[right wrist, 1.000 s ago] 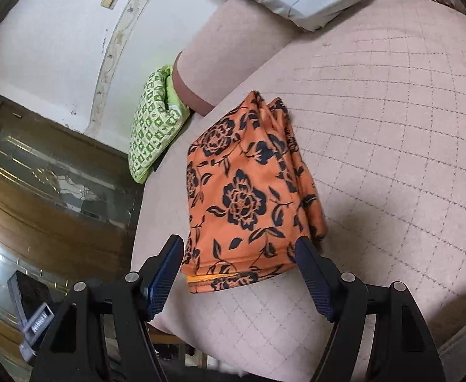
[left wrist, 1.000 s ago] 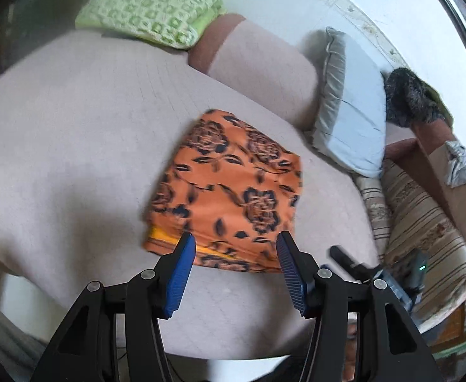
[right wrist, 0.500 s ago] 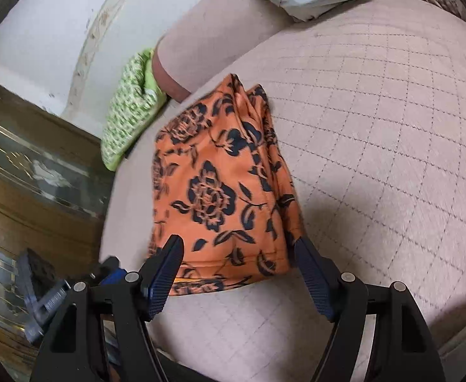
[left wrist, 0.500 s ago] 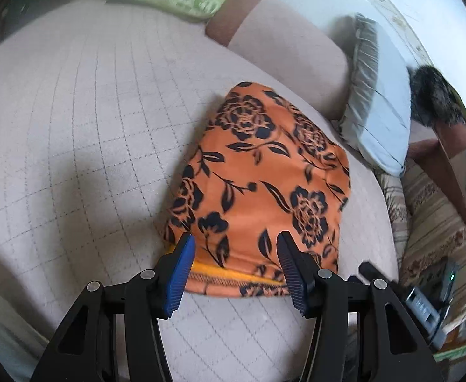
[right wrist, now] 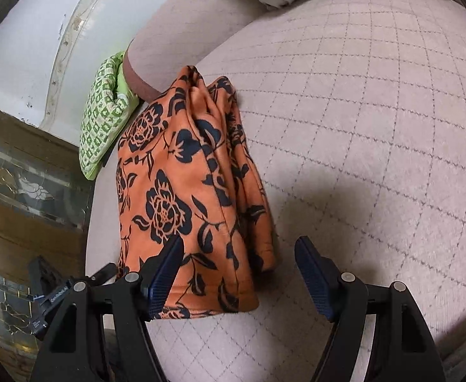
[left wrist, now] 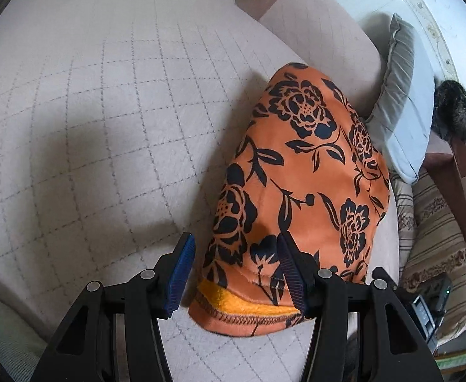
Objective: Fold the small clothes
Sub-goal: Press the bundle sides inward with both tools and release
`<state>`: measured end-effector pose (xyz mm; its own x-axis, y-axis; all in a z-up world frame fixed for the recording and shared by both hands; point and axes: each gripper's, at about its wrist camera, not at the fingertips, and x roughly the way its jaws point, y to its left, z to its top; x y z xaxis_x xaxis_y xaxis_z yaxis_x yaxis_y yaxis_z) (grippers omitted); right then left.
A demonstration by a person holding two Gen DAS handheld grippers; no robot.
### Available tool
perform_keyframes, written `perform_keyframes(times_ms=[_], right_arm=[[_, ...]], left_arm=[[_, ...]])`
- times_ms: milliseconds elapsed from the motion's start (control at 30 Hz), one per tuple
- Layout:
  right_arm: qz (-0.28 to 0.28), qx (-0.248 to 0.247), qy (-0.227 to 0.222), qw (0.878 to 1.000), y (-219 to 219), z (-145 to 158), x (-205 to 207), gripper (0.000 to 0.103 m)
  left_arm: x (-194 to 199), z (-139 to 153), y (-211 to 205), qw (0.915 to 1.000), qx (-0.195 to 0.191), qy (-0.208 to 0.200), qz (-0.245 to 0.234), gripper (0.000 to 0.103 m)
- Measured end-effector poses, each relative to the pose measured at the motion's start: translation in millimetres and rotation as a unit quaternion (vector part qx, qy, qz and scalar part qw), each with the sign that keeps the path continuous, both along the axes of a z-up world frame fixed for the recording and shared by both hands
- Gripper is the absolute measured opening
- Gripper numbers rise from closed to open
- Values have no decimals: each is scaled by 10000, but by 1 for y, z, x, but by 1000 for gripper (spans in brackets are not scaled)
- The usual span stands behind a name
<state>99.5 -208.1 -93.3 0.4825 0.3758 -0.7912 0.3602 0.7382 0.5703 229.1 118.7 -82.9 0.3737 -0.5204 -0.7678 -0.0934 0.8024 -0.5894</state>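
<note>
Left claw (left wrist: 233, 273) and right claw (right wrist: 237, 273) gape (both empty).

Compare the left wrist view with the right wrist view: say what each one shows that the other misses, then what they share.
Only the left wrist view shows the yellow inner lining at the garment's near hem, a dark furry item and striped upholstery.

Only the right wrist view shows the bunched folds along the garment's edge, the glass-panelled wooden door and the other tool's body.

Both show the orange floral garment on the quilted pink cushion, a green patterned pillow, a grey pillow, and each view's own open tool: left tool, right tool.
</note>
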Motion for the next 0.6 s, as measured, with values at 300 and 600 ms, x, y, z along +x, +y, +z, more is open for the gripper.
perform_keyframes(times_ms=[300,600], right_arm=[[507,-178,471,9974,4,2,24,69],[812,19,470,9956,20,-28,31,55]], left_arm=[[18,-22,-14,9995,-133,252,-135,53],[22,-20,-29,9994,-55,109,-328,51]])
